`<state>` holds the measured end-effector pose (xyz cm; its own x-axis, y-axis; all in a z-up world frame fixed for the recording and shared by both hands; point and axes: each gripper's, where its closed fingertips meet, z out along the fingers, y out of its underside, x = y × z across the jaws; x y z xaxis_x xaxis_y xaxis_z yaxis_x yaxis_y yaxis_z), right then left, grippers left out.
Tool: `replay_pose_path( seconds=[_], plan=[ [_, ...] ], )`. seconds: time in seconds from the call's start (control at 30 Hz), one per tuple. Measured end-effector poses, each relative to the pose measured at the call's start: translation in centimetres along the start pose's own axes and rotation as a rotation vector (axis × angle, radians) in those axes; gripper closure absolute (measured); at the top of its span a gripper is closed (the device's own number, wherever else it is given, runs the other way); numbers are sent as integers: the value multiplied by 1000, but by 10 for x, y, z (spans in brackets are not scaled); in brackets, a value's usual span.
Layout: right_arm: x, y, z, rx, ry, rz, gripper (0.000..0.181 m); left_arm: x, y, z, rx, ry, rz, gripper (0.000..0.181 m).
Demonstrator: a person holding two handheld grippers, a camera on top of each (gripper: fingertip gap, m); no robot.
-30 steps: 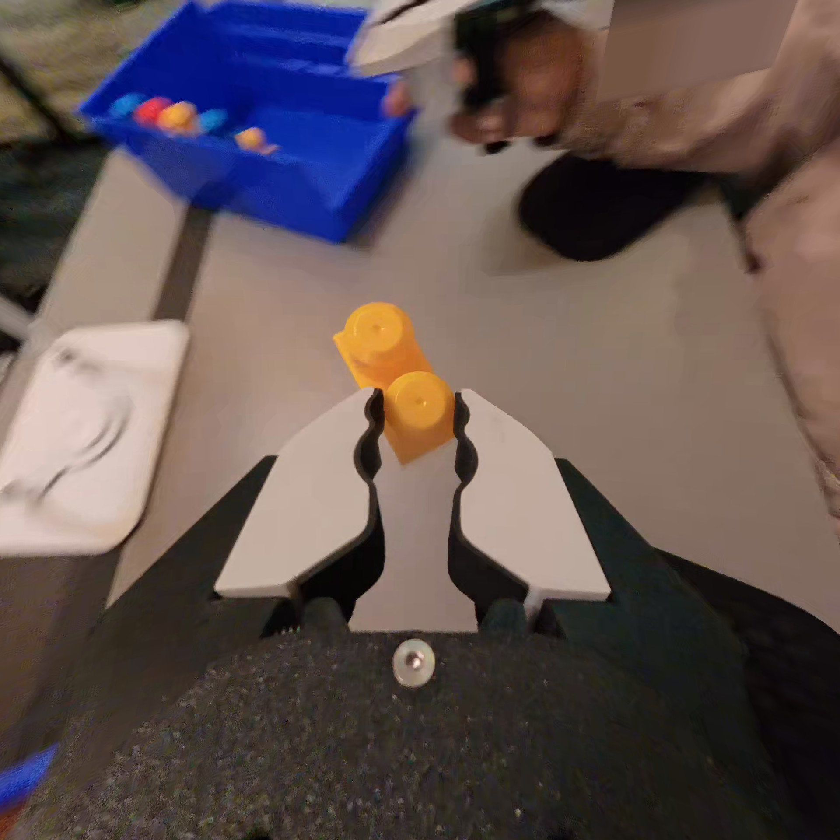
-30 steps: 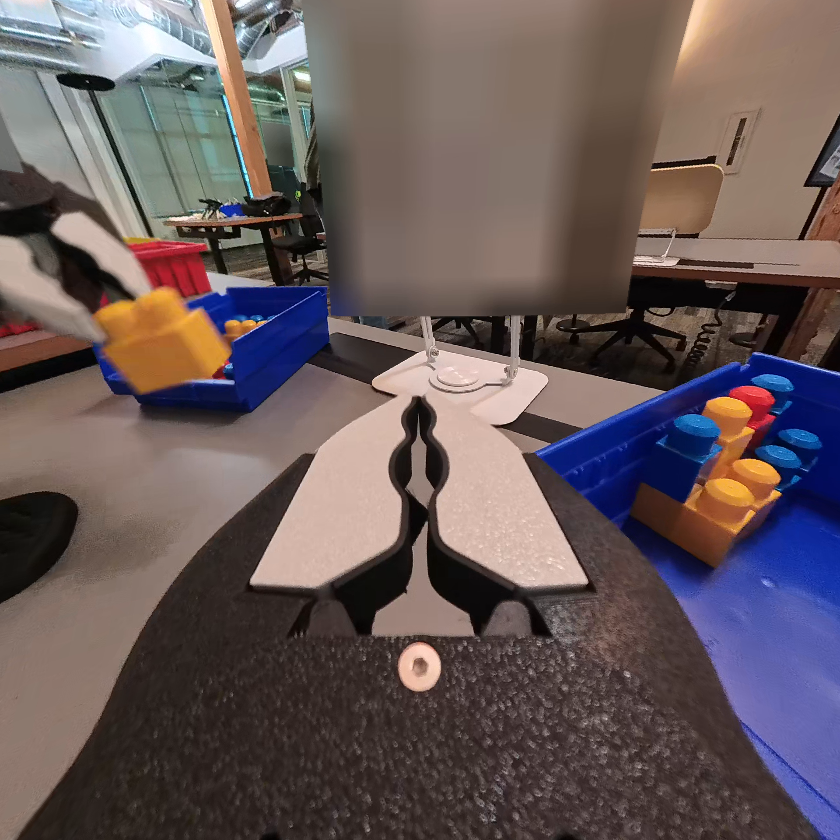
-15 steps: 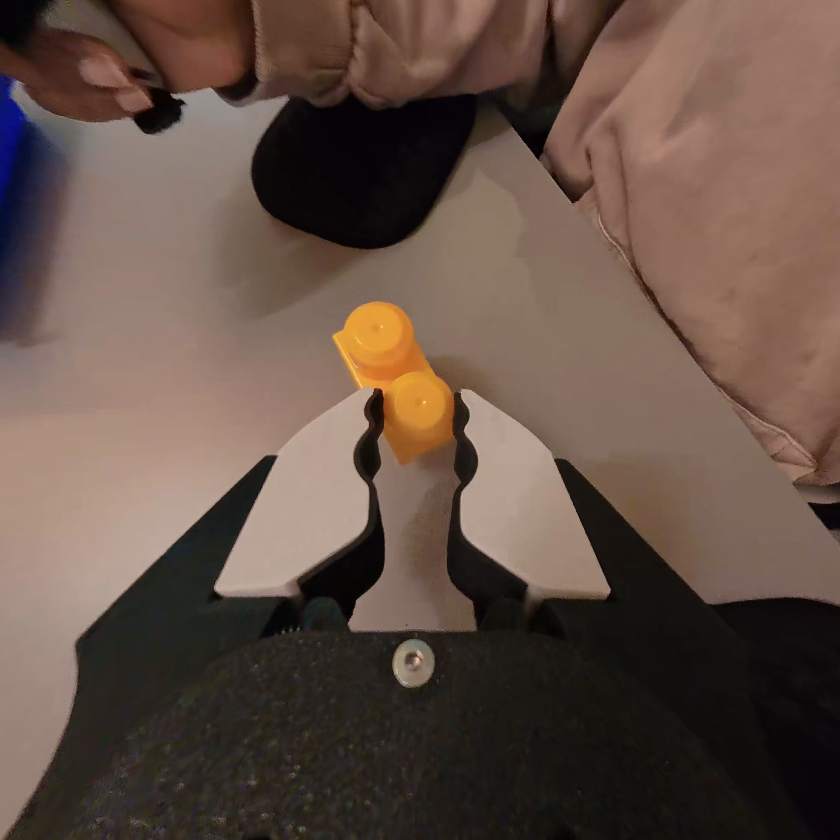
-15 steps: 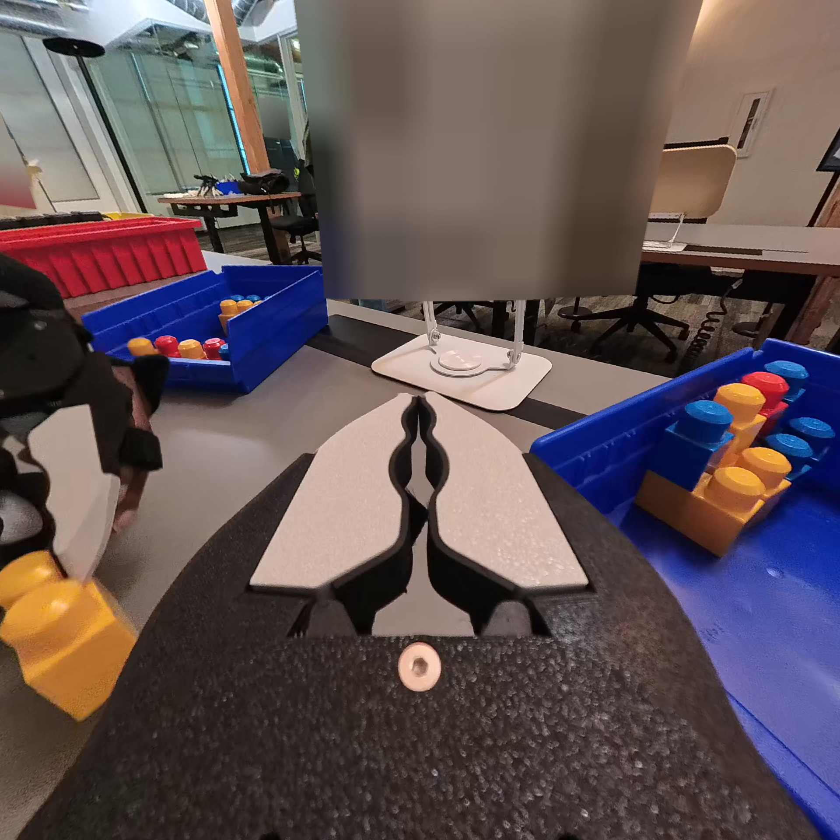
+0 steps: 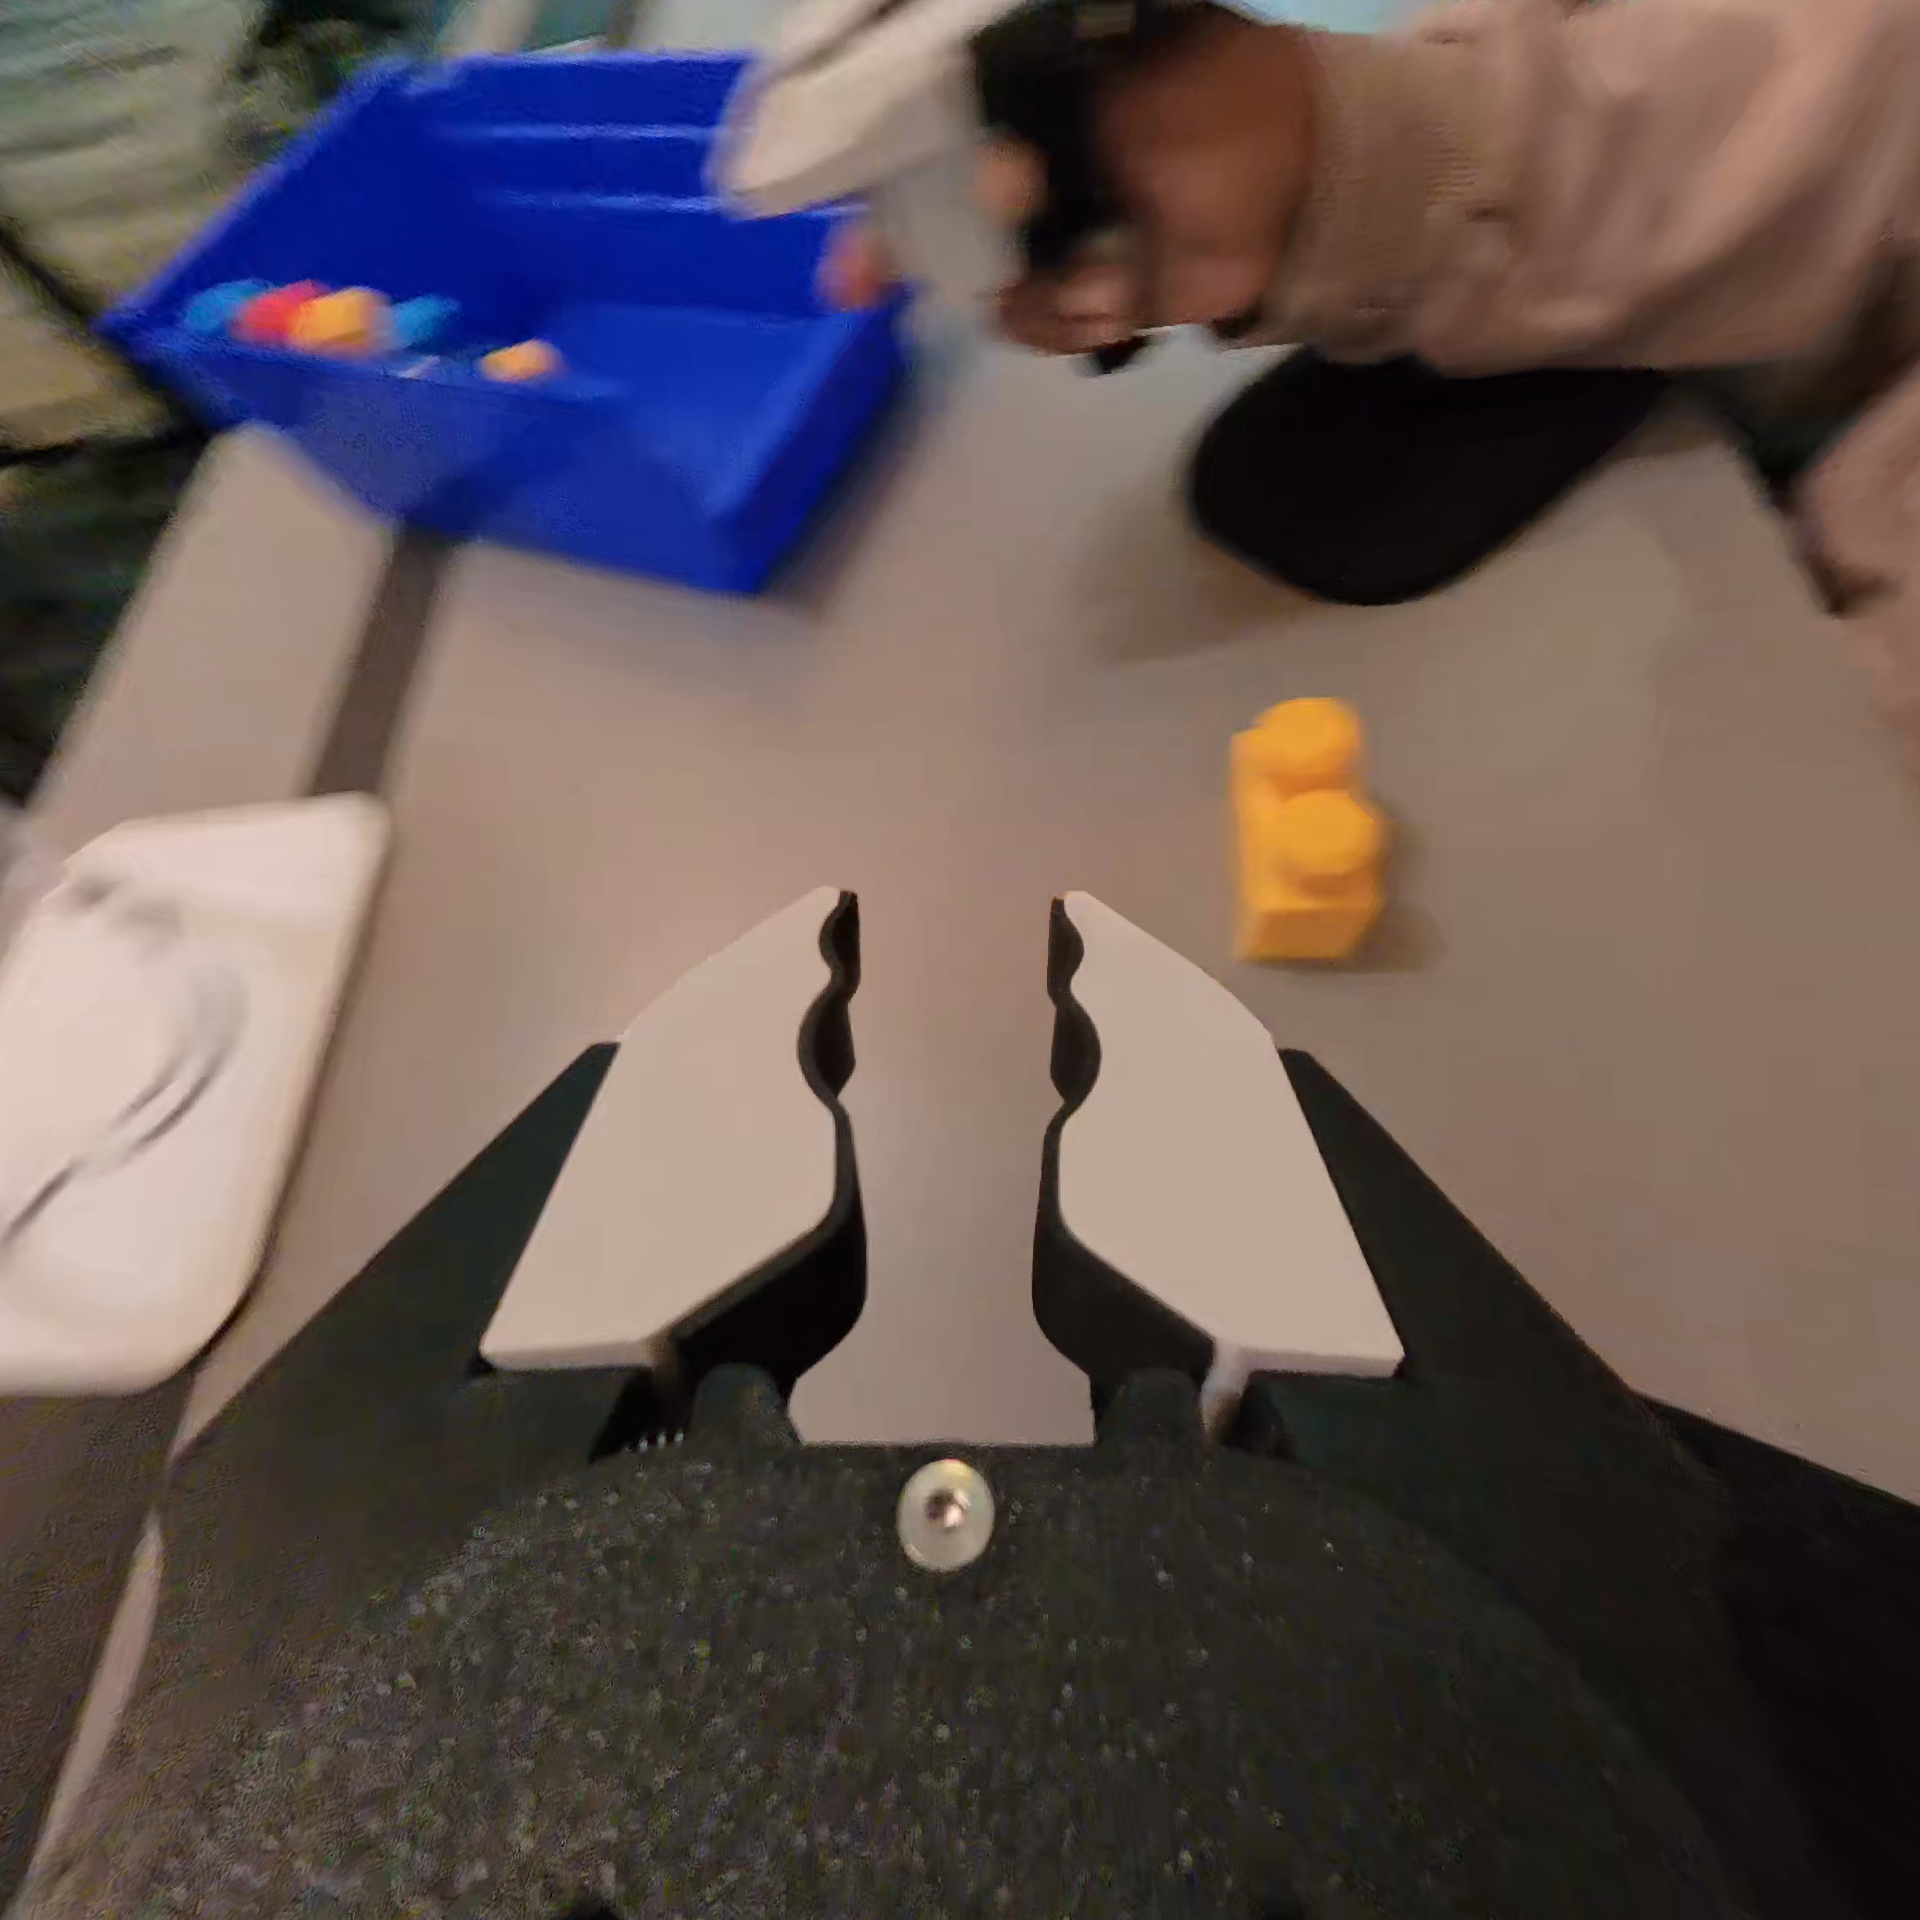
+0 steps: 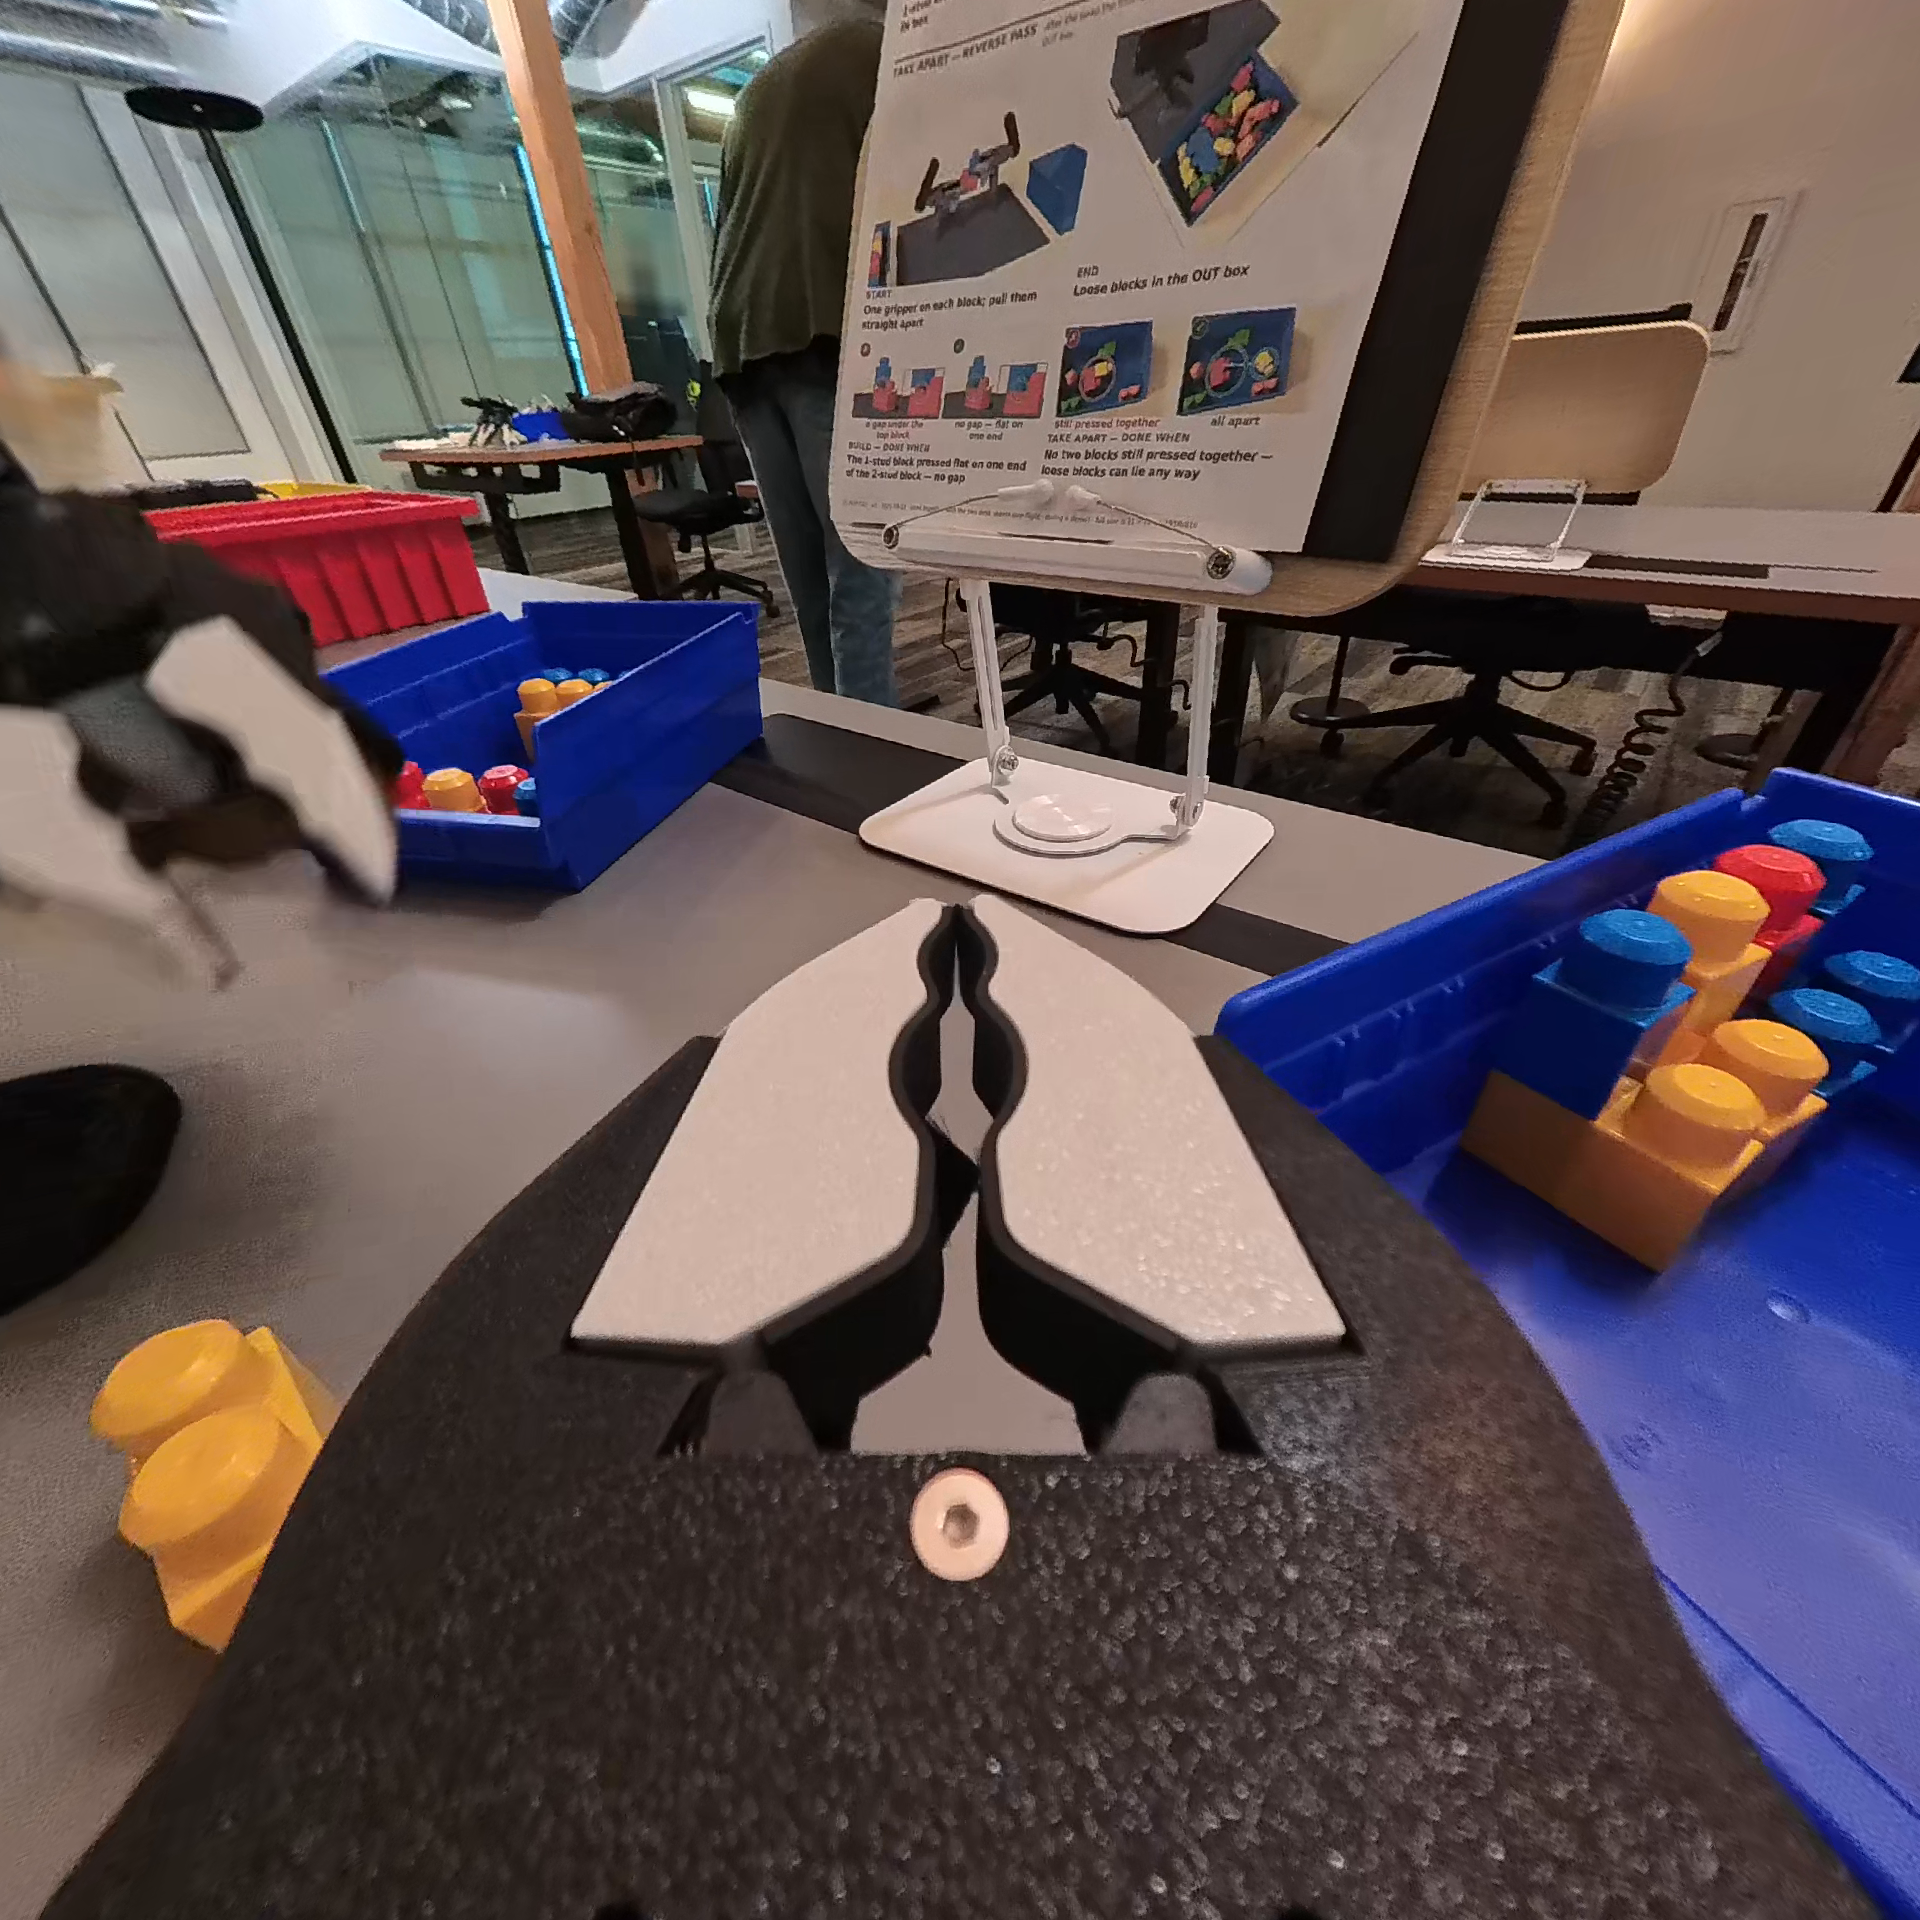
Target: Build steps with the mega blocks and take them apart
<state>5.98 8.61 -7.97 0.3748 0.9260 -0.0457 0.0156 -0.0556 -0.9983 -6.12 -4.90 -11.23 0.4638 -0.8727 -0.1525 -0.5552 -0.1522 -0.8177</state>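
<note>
Left wrist view: my left tongs [image 5: 951,909] gape empty, yellow block [image 5: 1306,831] at two o'clock; right tongs [image 6: 961,914] pinched, could topple it.

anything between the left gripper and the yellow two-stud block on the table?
Nothing visible. The left gripper is open and empty; the yellow block sits ahead to its right on bare grey table.

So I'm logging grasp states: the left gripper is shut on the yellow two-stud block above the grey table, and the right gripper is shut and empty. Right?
Not quite. In the left wrist view the left gripper is open and empty; the yellow two-stud block stands on the grey table, off to its right. The right gripper is indeed shut and empty.
</note>
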Motion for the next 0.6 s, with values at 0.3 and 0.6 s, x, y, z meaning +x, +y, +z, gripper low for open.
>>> replay_pose_path(
  seconds=[0.3,0.6],
  plan=[
    [-5,3,2,-11,-27,4,181,-146,124,-151,-161,-639,-626,147],
    [-5,7,2,-24,-30,6,181,-164,199,-143,-306,-710,-846,146]
  ],
)
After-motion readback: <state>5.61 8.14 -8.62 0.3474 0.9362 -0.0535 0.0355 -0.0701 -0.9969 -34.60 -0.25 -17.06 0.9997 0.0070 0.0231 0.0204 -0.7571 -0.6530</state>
